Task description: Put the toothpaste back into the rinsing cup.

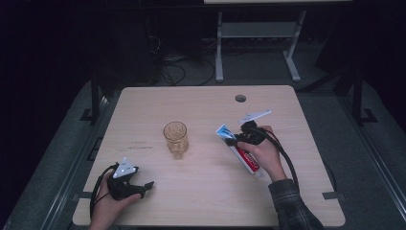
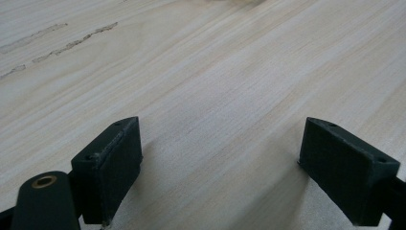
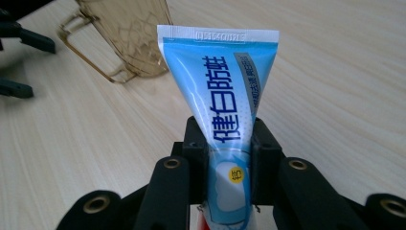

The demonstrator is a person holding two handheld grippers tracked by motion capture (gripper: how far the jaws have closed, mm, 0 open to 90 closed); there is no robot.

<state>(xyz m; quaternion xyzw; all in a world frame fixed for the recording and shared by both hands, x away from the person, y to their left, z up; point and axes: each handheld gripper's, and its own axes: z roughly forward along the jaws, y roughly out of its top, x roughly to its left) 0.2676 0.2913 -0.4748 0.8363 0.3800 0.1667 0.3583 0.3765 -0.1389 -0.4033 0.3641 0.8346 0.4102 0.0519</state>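
Gripping the tube (image 3: pixel 225 115) mid-body, our right claw (image 1: pixel 238 139) holds it crimp-forward toward the cup (image 1: pixel 175 138), leftward; left claw (image 2: pixel 222 167) rests open, empty.

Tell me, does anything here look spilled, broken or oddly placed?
Nothing spilled or broken. The amber glass mug stands upright mid-table and looks empty. The toothpaste tube is clamped in the right claw, crimped end pointing out toward the mug. The left claw rests open over bare table. Faint scuff marks on the wood are the only blemish.
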